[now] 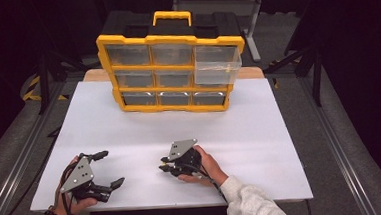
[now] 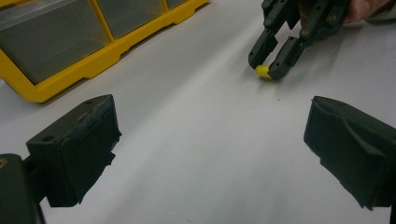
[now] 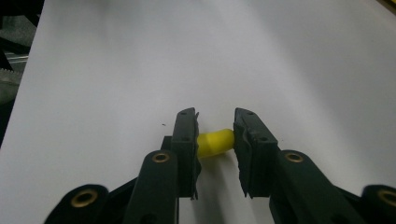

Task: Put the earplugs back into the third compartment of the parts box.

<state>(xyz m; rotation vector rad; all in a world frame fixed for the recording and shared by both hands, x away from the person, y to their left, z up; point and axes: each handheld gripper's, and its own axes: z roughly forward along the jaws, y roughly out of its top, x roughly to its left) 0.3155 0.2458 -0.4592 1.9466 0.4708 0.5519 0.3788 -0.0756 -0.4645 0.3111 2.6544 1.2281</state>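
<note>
A small yellow cylinder (image 3: 214,142) lies on the white board (image 1: 260,133), pinched end to end between the pads of my right gripper (image 3: 215,130). In the high view that gripper (image 1: 164,165) rests low near the board's front middle, pointing left. The left gripper view shows it (image 2: 266,68) with the yellow cylinder (image 2: 262,71) at its tips. My left gripper (image 1: 111,168) sits at the front left, its jaws wide apart with nothing between them. Its own jaws (image 2: 210,140) frame bare board.
A yellow and black organizer case (image 1: 171,73) with clear drawers stands upright at the back of the board. Its top right drawer (image 1: 217,66) is pulled out. The case's lower corner (image 2: 60,46) appears in the left gripper view. Dark floor and metal stands surround the table.
</note>
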